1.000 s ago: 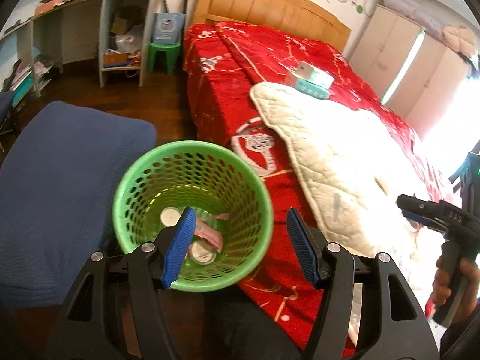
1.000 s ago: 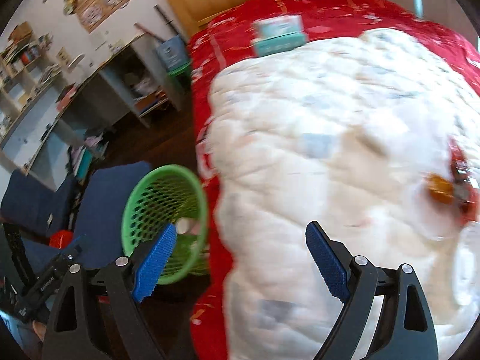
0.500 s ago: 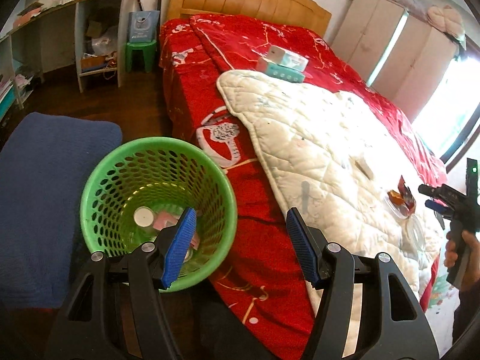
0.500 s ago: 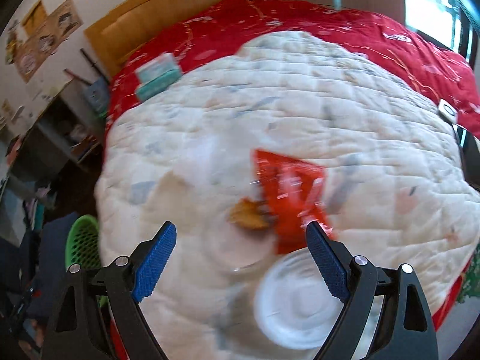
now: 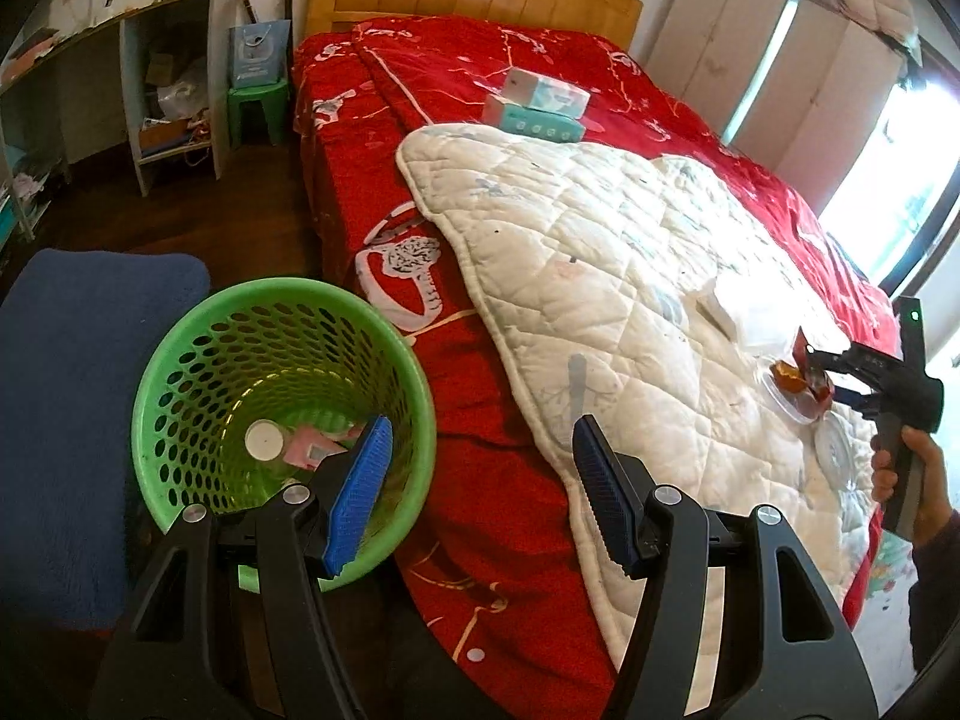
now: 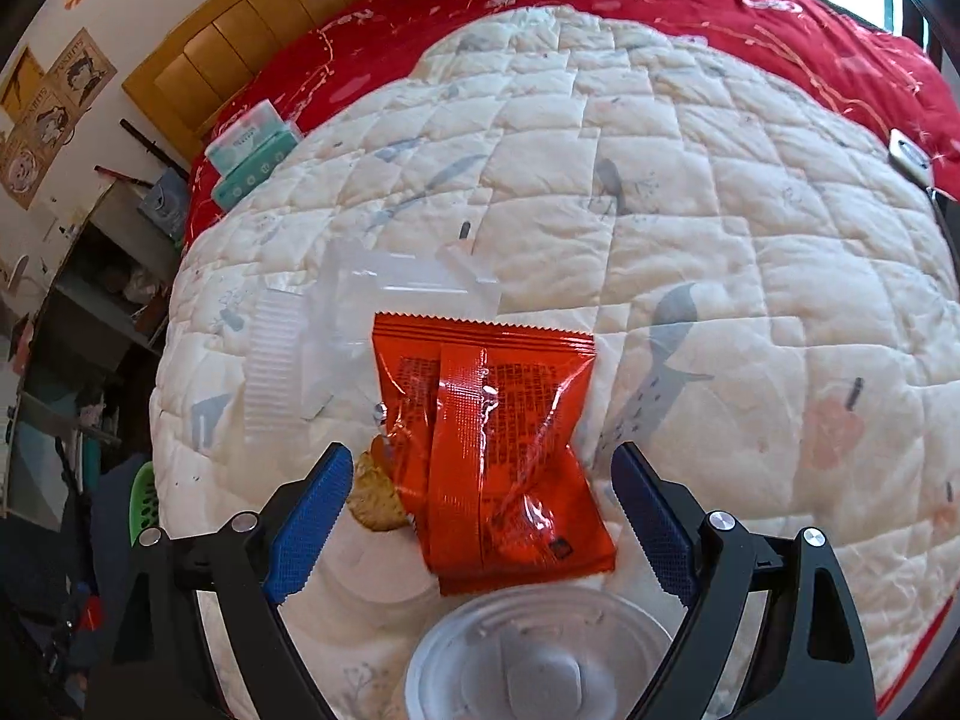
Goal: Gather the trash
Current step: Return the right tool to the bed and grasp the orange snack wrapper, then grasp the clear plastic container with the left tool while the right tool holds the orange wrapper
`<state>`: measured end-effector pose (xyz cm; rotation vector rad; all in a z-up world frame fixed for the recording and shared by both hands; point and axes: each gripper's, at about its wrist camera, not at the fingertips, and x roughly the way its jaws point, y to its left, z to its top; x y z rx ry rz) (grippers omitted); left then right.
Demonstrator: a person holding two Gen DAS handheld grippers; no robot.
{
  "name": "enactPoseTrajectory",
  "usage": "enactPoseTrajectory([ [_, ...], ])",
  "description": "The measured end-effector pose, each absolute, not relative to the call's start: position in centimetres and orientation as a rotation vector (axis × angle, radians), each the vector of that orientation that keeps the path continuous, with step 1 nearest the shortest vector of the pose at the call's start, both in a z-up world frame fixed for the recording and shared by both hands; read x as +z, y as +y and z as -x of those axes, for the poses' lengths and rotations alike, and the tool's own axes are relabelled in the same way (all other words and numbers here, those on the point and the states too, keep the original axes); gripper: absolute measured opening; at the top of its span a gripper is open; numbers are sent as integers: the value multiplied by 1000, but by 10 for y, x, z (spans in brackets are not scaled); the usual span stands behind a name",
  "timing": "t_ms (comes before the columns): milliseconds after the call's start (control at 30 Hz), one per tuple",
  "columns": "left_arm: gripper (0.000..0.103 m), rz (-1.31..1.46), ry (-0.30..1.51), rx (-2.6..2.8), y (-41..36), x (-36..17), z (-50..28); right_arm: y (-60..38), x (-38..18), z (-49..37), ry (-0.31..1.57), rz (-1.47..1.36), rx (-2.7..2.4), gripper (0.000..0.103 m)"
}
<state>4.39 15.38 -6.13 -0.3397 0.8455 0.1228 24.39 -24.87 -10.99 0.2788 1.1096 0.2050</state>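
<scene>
A red snack packet lies on the white quilt, with a cookie at its left edge. My right gripper hangs open over the packet, one pad on each side and neither touching. In the left wrist view the same right gripper sits at the packet, with a person's hand on its handle. The green basket stands on the floor beside the bed and holds a white round lid and pink scraps. My left gripper is open and holds nothing, just right of the basket.
A clear wrapper and a clear round lid lie by the packet. Two tissue boxes rest on the red bedspread. A blue cushion lies left of the basket. Shelves and a green stool stand behind.
My right gripper has swung from the basket side across the quilt and come down over the red packet, which now lies between its jaws. The left gripper has drifted rightward from the basket.
</scene>
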Motion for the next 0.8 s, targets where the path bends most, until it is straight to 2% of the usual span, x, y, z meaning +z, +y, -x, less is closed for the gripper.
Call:
enactPoseTrajectory([
  [200, 63, 329, 864, 113, 147, -65, -51, -250, -118, -249, 1115, -274, 205, 83],
  [433, 63, 306, 870, 72, 128, -63, -65, -250, -115, -246, 1110, -194, 185, 53],
  [800, 63, 249, 878, -46, 77, -58, -89, -270, -81, -228, 1022, -235, 205, 51],
])
